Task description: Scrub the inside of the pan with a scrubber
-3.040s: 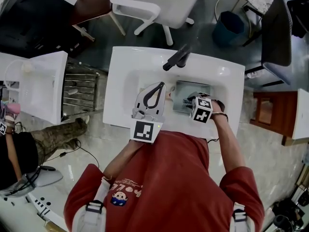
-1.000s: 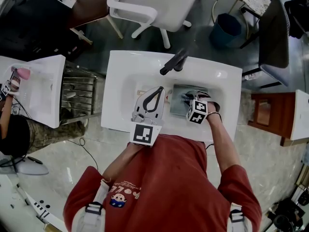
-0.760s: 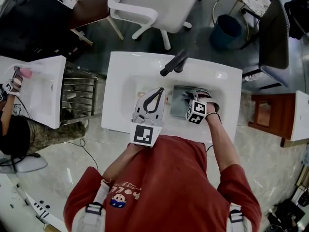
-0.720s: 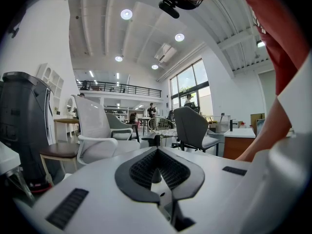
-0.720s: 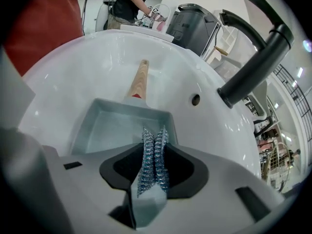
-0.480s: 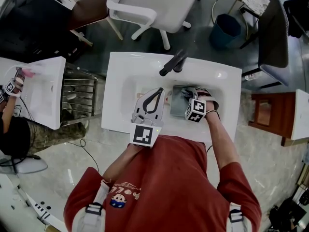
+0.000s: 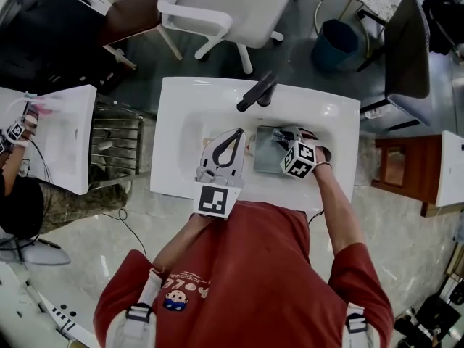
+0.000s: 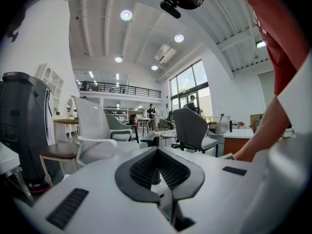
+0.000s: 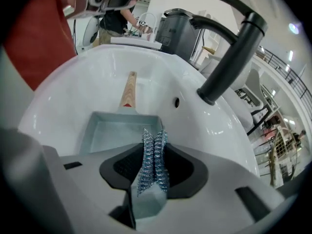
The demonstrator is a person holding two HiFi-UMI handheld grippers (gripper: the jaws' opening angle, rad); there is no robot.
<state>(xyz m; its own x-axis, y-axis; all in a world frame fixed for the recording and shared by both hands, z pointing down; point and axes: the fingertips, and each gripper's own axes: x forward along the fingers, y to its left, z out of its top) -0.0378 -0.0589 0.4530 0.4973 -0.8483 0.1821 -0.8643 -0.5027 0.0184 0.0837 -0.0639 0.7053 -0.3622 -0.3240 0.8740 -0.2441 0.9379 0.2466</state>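
right tool [image 7: 284,141] is down over the pan [image 9: 113,130], jaws clamped tight on a wad of steel-wool scrubber [image 9: 152,157], coils bulging out past the tips. the pan, square and grey, lies flat in the right part of the basin [image 9: 73,82] sunk in the white tabletop [image 7: 172,114]. its wooden handle [image 9: 129,89] points left and the black faucet [image 9: 229,52] stands at the far rim. the scrubber hangs over the pan's near wall, right at the edge. whether it actually touches metal, can't tell from here.

left tool [image 8: 156,155] is out of the action: jaws closed together on nothing, held above the left side of the basin, aimed out at the room, nowhere near the handle.

as for progress, i'd call this scrubbing in hand. scrubber gripped, pan in place, that much is done. the floor of the pan looks plain and dull, no suds or water showing, so how much has been scoured can't be judged. the far and left stretches look like work remaining, and nothing steadies the pan.
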